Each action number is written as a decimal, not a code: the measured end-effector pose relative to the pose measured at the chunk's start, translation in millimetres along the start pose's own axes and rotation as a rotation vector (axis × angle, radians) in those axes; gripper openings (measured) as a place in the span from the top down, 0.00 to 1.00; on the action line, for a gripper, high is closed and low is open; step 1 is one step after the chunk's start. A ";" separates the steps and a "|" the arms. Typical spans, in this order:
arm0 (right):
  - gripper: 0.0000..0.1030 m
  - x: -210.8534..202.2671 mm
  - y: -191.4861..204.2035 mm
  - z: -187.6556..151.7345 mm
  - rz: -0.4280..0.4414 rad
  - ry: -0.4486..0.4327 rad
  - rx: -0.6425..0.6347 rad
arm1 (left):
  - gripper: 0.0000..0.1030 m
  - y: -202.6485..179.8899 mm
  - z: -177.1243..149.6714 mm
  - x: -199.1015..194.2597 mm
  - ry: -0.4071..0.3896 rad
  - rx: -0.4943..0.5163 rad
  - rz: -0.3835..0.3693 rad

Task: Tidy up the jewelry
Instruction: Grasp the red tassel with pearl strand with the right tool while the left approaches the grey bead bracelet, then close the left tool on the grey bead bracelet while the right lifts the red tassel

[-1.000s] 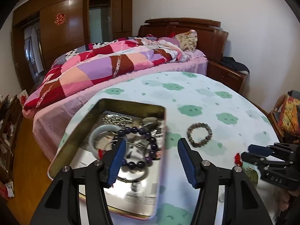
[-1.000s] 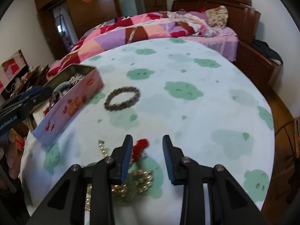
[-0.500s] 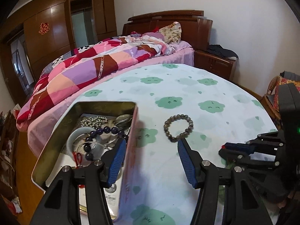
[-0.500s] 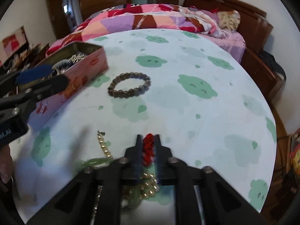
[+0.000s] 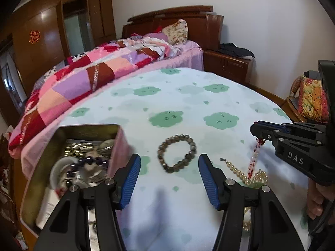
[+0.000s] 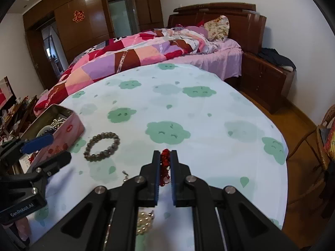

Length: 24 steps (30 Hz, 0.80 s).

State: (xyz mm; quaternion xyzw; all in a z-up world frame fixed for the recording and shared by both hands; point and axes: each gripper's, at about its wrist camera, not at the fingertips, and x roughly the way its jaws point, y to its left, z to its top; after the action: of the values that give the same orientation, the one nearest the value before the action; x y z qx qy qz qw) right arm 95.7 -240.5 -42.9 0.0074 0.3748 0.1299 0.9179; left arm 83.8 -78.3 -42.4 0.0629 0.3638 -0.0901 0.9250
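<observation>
Two hand-held grippers occupy the foreground. In the right wrist view, lower centre, the right gripper point(image 6: 165, 156) is clenched on the red knotted tassel point(image 6: 165, 156) of a pearl necklace point(image 6: 144, 221), whose coil lies heaped on the cloth beneath the jaws; these have just been closing, with the tassel between them. In the left wrist view, lower centre, the left gripper point(image 5: 167, 167) stands released and holds nothing, its blue pads either side of a brown beaded bracelet point(image 5: 177, 155) lying flat on the cloud-print tablecloth point(image 5: 188, 96) just beyond. At that frame's left sits the open tin box point(image 5: 88, 128), already holding a dark-bead bracelet point(image 5: 92, 160), a white bangle point(image 5: 57, 165) and silver beads point(image 5: 77, 147). Far behind, a bed with a patchwork quilt point(image 5: 83, 77). Judged handling: the necklace is light, limp and liable to swing or snag; the tassel offers soft purchase. The bracelet, probably elastic, is best pinched across one side of its ring.
</observation>
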 end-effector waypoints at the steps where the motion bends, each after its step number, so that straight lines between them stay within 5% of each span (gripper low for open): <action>1: 0.90 2.0 -1.0 -1.1 0.000 0.005 0.008 | 0.44 -2.7 1.3 5.3 0.016 0.007 0.000; 10: 0.90 1.8 2.9 1.6 -0.015 -0.007 -0.012 | 0.44 -13.3 4.7 27.6 0.058 0.021 -0.062; 14: 0.90 3.3 6.1 1.2 -0.025 -0.005 -0.031 | 0.60 -12.3 5.4 42.2 0.095 0.020 -0.083; 21: 0.90 5.5 6.3 0.2 -0.026 0.003 -0.035 | 0.69 -13.6 4.4 60.0 0.122 0.024 -0.112; 24: 0.90 5.4 5.8 0.2 -0.025 -0.002 -0.032 | 0.92 -8.9 4.0 58.1 0.115 0.002 -0.113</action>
State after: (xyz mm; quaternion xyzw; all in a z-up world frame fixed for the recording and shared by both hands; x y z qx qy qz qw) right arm 98.1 -233.6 -45.8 -0.0118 0.3719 0.1245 0.9198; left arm 126.3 -94.8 -79.7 0.0481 0.4191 -0.1387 0.8960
